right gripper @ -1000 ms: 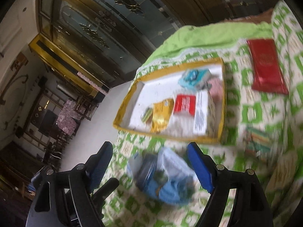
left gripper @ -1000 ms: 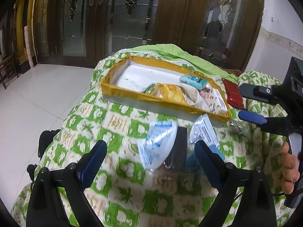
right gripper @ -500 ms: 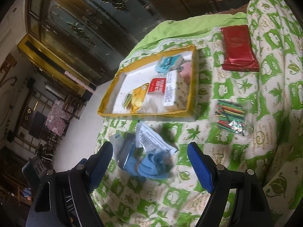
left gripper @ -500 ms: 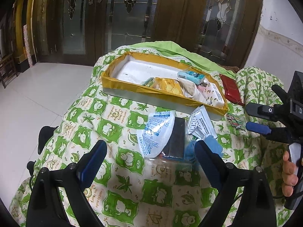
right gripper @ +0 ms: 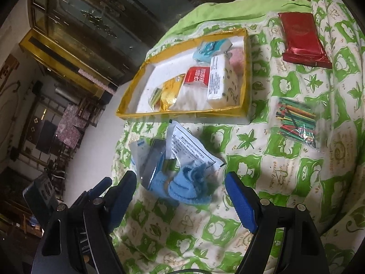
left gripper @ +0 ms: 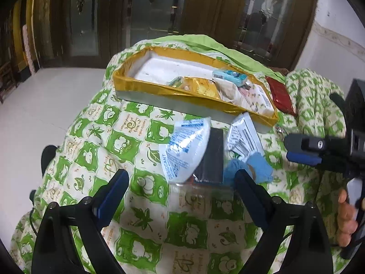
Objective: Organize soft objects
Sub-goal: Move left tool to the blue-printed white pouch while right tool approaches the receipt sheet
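Lowering your right tool [right gripper: 180,196] over the clear bag of blue cloth [right gripper: 182,182] | both tools wide open, empty | bag just ahead, short of yellow tray [right gripper: 244,68] | grasp next.

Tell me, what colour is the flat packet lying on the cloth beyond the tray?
Shiny dark red packet; the right wrist view shows it best.

Clear plastic bag [right gripper: 173,159] holding a white desiccant sachet [left gripper: 184,148], a dark flat item, a printed white packet and blue fabric [right gripper: 184,189], lying flat on the green-patterned quilt [right gripper: 285,182], just beside the near long wall of the yellow-rimmed tray [right gripper: 182,114], which contains assorted soft packets.
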Demonstrator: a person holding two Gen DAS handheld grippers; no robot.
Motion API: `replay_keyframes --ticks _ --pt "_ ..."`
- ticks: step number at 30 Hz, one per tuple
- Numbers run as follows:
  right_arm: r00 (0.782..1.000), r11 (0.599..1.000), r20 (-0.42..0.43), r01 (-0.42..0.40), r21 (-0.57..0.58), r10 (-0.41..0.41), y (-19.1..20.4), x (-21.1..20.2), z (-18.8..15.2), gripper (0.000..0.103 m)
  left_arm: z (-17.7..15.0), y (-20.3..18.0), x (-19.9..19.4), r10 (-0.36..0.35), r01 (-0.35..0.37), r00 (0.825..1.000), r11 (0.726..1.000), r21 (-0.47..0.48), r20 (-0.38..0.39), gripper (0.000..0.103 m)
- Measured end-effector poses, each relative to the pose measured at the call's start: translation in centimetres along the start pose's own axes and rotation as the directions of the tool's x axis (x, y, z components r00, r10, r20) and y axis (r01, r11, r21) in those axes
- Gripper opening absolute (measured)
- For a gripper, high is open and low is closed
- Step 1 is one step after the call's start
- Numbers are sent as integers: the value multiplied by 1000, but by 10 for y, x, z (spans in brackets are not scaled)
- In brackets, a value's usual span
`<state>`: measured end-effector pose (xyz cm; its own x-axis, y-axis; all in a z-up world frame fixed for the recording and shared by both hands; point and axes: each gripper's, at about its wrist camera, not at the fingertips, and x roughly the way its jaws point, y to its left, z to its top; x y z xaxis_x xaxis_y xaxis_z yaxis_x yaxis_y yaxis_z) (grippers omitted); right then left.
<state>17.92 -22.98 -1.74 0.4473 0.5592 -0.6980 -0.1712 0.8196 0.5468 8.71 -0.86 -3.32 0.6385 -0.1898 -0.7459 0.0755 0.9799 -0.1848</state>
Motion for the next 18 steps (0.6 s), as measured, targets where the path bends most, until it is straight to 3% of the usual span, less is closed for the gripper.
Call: replay_keyframes --ticks 5,11,14,18 --pt "1000 1000 -2 16 1 -16 -1 10 13 81 16 10 11 -9 8 1000 999 -38 -2 93" --pt "998 999 -49 34 -28 -35 1 36 28 79 20 12 37 -8 6 998 999 -33 -56 92" --pt "995 995 -72 64 -78 -69 4 47 33 79 19 14 43 -12 10 997 999 -38 -73 85" --pt "983 966 -107 123 -226 -150 21 64 36 79 23 19 48 -28 24 997 998 -54 -75 77"
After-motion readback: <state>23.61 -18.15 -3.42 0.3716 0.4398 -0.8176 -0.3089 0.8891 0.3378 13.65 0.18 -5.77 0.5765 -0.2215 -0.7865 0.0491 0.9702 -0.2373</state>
